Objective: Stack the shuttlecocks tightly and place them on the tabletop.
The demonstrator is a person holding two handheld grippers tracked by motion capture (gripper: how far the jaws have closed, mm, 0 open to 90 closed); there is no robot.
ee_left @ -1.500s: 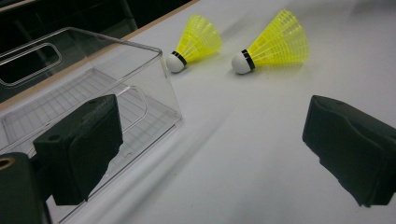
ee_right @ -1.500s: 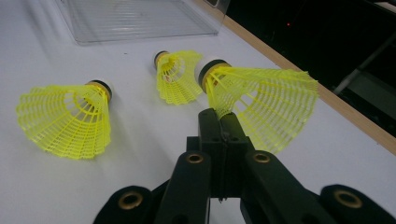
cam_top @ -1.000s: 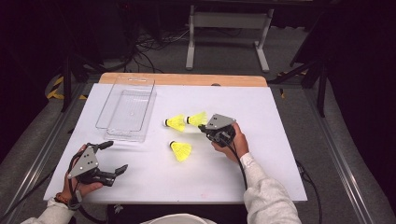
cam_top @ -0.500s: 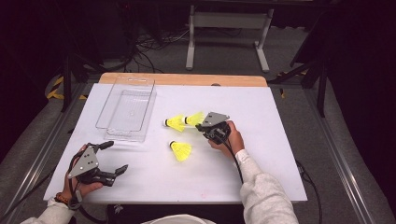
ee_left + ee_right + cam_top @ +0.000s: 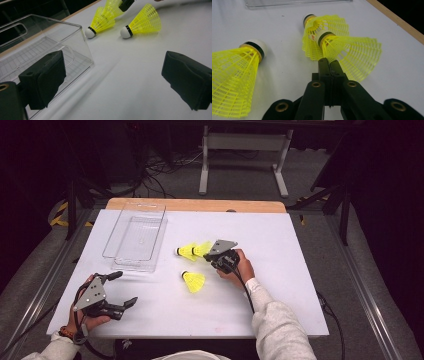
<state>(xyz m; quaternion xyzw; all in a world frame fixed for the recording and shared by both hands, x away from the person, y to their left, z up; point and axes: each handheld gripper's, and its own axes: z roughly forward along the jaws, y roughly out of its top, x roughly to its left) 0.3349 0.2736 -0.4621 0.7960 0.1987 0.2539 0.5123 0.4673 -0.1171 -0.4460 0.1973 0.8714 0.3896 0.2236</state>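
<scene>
Right claw (image 5: pixel 329 65) pinches a nested shuttlecock (image 5: pixel 352 56); clear bin (image 5: pixel 135 240) holds nothing.

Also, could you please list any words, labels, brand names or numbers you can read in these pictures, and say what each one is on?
No text can be read.
Nested shuttlecock: a small red mark shows through the yellow skirt near its cork, too small and blurred to read.
Lone shuttlecock: a faint reddish speck by the black band, unreadable.
Clear plastic bin, white table: no lettering shows.
</scene>
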